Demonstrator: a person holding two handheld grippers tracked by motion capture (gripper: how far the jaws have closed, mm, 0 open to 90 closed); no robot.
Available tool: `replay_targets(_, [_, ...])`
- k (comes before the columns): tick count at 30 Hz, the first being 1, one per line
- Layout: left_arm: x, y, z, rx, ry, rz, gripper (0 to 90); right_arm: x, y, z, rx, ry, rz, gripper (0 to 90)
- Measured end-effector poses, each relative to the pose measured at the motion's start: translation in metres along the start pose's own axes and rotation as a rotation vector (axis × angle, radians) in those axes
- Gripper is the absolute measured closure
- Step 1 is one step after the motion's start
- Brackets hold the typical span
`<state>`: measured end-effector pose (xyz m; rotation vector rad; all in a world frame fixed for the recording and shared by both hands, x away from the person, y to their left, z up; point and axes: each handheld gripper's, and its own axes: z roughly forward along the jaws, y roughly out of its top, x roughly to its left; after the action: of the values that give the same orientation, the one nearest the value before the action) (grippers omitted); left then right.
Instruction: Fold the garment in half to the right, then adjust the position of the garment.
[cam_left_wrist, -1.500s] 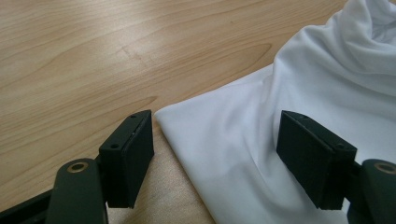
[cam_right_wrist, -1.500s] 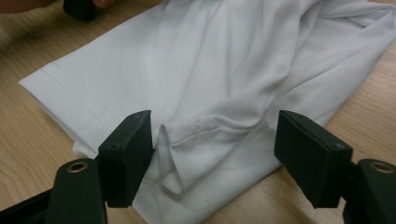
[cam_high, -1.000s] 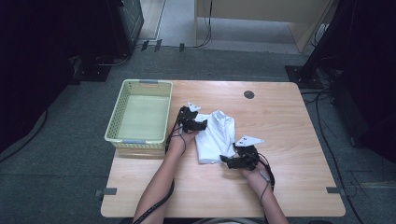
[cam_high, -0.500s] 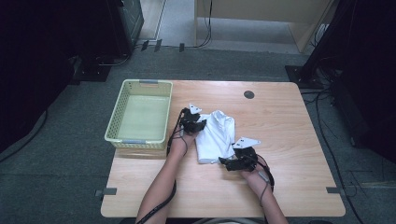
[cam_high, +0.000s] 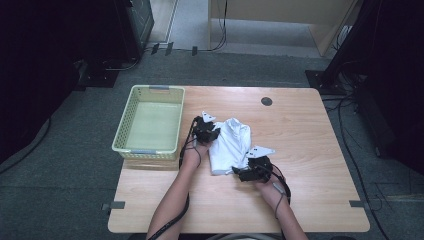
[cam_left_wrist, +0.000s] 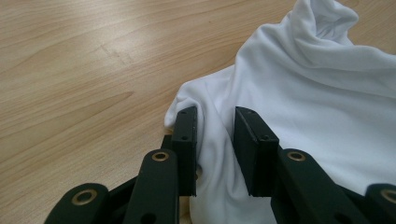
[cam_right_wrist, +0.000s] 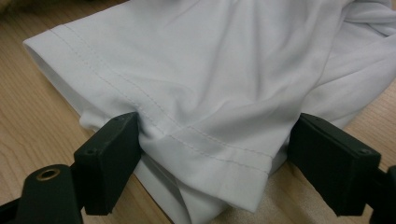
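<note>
A white garment (cam_high: 231, 142) lies crumpled in the middle of the wooden table (cam_high: 305, 145). My left gripper (cam_high: 211, 135) sits at its left edge. In the left gripper view a fold of the garment (cam_left_wrist: 317, 84) is pinched between the jaws of the left gripper (cam_left_wrist: 215, 135), which have just been closing on it. My right gripper (cam_high: 241, 172) is at the garment's near corner. In the right gripper view the right gripper (cam_right_wrist: 212, 144) stands wide open, with the stitched hem of the garment (cam_right_wrist: 210, 60) lying between its pads.
A pale green basket (cam_high: 123, 125) stands at the table's left edge, close beside my left hand. A round cable hole (cam_high: 266, 101) lies at the back of the table. Bare wood stretches to the right of the garment.
The right gripper has crept slightly left toward the garment's near corner. The left hand has stayed put at the garment's left edge.
</note>
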<state>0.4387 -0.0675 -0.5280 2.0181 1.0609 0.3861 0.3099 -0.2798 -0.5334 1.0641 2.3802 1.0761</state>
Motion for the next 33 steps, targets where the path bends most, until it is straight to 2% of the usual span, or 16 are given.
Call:
replay_targets(3, [0.000, 0.000, 0.000, 0.000, 0.003, -0.002, 71.2, 0.000, 0.000, 0.000, 0.000, 0.001, 0.002, 17.9])
replay_targets(8, [0.000, 0.000, 0.000, -0.002, 0.008, -0.003, 71.8, 0.000, 0.002, 0.001, -0.011, 0.007, -0.003, 26.2])
replay_targets(17, [-0.002, 0.000, -0.001, -0.005, 0.020, 0.006, 75.0, 0.001, 0.008, 0.007, -0.041, -0.001, 0.005, 60.8])
replay_targets(19, [-0.002, 0.000, -0.001, -0.007, 0.025, 0.004, 76.7, 0.001, 0.010, 0.009, -0.043, -0.001, 0.006, 66.1])
replay_targets(24, [0.002, 0.000, -0.001, -0.006, 0.015, -0.028, 77.9, -0.001, 0.012, 0.011, -0.046, 0.008, 0.011, 70.8])
replay_targets(27, [0.004, 0.001, 0.000, -0.008, 0.025, -0.029, 78.7, -0.001, 0.015, 0.013, -0.040, 0.011, 0.011, 71.0])
replay_targets(33, [0.007, 0.003, 0.001, -0.001, 0.037, -0.047, 79.7, -0.006, 0.023, 0.017, -0.013, 0.055, 0.030, 71.6])
